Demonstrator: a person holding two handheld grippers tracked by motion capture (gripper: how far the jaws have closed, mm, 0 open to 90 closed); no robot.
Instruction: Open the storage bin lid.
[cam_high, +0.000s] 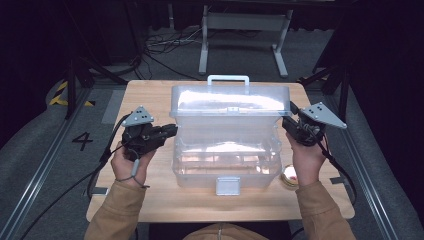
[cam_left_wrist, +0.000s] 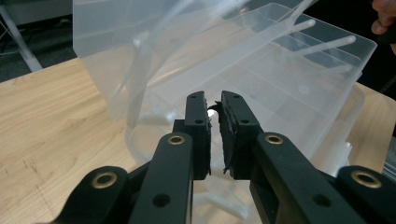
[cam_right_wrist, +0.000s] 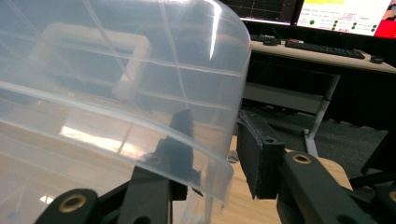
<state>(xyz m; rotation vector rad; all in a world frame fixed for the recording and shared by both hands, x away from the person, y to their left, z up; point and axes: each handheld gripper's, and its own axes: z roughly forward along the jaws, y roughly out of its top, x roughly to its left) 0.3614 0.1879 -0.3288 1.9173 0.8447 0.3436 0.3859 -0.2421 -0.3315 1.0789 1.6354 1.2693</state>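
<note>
While both hands sit at the box's ends, the clear plastic toolbox stands mid-table on the wooden tabletop, its lid swung up & tipped back, white handle at the far side, grey latch on the near front wall.

Left side first: left gripper is held level by the left hand, pointing rt toward the box's left end wall, tips just at the corner where lid meets tub. In the left gripper view the jaws stand slightly apart w/ a narrow slit btwn the pads; the box wall & a hinge arm lie just beyond the tips. A small pale bit shows in the slit near the tips — can't tell if it's box edge or glare, & can't tell if the pads press anything.

Centre: tub interior w/ tray dividers visible thru the clear walls; lid overhangs the back half.

Right side: right gripper, in the right hand, points left at the lid's right end. In the right gripper view the lid's curved end rim runs btwn the jaws: one jaw is behind the clear plastic (inside the lid), the other outside it. A gap shows btwn the outer pad & the rim, so the jaws straddle the rim w/o clamping.

Near the right hand's wrist, a roll of tape lies on the table just beside the box's front-right corner.
</note>
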